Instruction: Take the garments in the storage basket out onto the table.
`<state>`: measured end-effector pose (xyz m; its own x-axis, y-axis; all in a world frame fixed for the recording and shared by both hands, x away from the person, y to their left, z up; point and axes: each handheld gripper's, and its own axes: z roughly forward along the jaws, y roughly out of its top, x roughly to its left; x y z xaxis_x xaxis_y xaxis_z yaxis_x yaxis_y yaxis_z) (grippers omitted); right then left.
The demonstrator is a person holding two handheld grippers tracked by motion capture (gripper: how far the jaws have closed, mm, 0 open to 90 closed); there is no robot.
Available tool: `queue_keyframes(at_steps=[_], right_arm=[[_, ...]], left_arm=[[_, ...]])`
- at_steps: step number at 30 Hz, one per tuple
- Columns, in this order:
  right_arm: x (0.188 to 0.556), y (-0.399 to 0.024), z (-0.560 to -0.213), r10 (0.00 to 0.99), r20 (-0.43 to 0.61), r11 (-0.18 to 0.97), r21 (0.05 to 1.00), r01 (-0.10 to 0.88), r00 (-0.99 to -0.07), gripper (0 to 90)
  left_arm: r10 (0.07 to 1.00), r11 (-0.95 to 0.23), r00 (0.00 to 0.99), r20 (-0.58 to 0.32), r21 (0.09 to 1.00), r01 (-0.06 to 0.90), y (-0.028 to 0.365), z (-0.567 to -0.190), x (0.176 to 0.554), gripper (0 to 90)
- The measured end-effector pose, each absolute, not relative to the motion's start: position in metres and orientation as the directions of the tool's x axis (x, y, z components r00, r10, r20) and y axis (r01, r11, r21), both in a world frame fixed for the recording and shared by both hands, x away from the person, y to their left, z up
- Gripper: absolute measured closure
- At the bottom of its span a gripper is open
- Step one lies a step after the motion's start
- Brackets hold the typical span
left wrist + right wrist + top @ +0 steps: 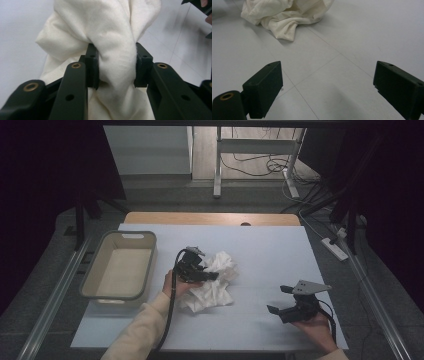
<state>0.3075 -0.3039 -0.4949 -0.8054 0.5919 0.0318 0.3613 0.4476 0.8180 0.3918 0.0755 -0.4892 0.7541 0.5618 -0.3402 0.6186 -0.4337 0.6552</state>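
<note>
Cloth [110,50] bunched between left tongs [116,66] – right tongs [327,87] agape.

High view: fixed overhead, facing forward and down over the whole tabletop [260,250]. Left gripper view: riding its hand-held gripper, very close on the white cloth [110,37]. Right gripper view: low over the tabletop, same cloth farther off.

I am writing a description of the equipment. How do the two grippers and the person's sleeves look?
Both grippers, left gripper and right gripper, are black, with two flat block-shaped jaws and brass-coloured pivot pins. A black cable trails from the left one. The right one carries a grey three-cornered plate. The sleeves are cream.
</note>
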Motion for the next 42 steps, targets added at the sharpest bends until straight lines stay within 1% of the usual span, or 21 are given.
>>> queue_keyframes(at_steps=[3,13,19,21,22,23,24,30,33,34,39,42], right_arm=[[0.308,-0.304,-0.495,0.593,0.032,0.450,0.815,0.365,-0.804,8.8],[0.308,-0.304,-0.495,0.593,0.033,0.451,0.815,0.365,-0.805,8.8],[0.311,-0.304,-0.496,0.596,0.039,0.445,0.815,0.371,-0.802,8.8],[0.311,-0.304,-0.497,0.595,0.042,0.445,0.815,0.372,-0.802,8.8],[0.312,-0.303,-0.497,0.593,0.042,0.448,0.813,0.372,-0.804,8.8],[0.312,-0.303,-0.497,0.593,0.042,0.448,0.813,0.372,-0.804,8.8],[0.313,-0.302,-0.498,0.592,0.042,0.449,0.812,0.373,-0.805,8.8],[0.314,-0.302,-0.497,0.595,0.045,0.441,0.816,0.374,-0.802,8.8],[0.312,-0.302,-0.497,0.598,0.041,0.446,0.813,0.375,-0.800,8.8],[0.312,-0.302,-0.497,0.598,0.040,0.447,0.813,0.374,-0.801,8.8],[0.312,-0.302,-0.497,0.600,0.037,0.449,0.811,0.375,-0.799,8.8],[0.310,-0.303,-0.496,0.600,0.034,0.450,0.812,0.373,-0.799,8.8]], left_arm=[[0.580,-0.458,0.757,-0.302,0.647,0.610,0.074,-0.492,0.392,61.4],[0.578,-0.457,0.754,-0.313,0.641,0.617,0.075,-0.495,0.394,59.6],[0.573,-0.459,0.759,-0.310,0.646,0.611,0.075,-0.496,0.394,55.9],[0.576,-0.459,0.758,-0.306,0.646,0.609,0.075,-0.496,0.394,51.2],[0.606,-0.471,0.756,-0.249,0.654,0.593,0.073,-0.494,0.391,45.5],[0.606,-0.471,0.756,-0.249,0.654,0.593,0.073,-0.494,0.391,39.0],[0.618,-0.478,0.757,-0.211,0.664,0.575,0.071,-0.490,0.388,33.8],[0.636,-0.439,0.745,-0.202,0.700,0.564,0.076,-0.484,0.384,17.7],[0.641,-0.430,0.742,-0.195,0.709,0.559,0.079,-0.480,0.384,14.6],[0.655,-0.429,0.737,-0.166,0.721,0.544,0.082,-0.476,0.383,14.3],[0.668,-0.413,0.729,-0.148,0.742,0.529,0.091,-0.466,0.378,14.0],[0.670,-0.402,0.727,-0.152,0.749,0.527,0.096,-0.461,0.376,14.2]])
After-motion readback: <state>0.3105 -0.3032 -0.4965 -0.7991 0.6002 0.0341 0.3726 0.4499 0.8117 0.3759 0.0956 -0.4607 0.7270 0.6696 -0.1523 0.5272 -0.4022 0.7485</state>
